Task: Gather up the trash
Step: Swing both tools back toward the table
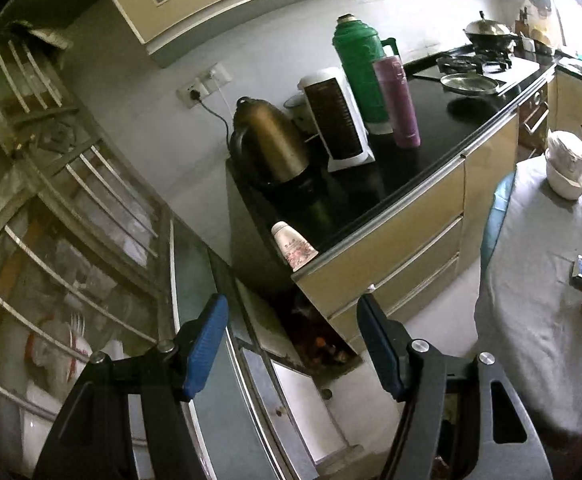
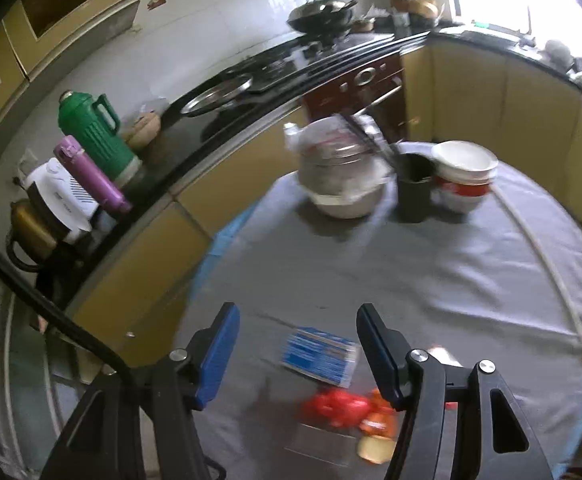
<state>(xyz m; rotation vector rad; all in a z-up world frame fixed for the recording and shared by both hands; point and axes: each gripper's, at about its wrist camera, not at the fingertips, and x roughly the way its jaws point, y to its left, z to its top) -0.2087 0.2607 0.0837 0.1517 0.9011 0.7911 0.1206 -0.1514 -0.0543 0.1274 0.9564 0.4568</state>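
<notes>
Near half of grey-clothed round table lies bare. Far side blocked: covered steel pot, black cup, stacked white bowls. Blue-white packet and red wrappers sit nearest.

The thermos is green, the bottle beside it purple, the kettle brassy gold. The paper cup is white with a pink floral print. The cloth is plain grey. The packet is blue and white; the wrapper is red. Cabinet fronts are yellow-tan under a black table.
</notes>
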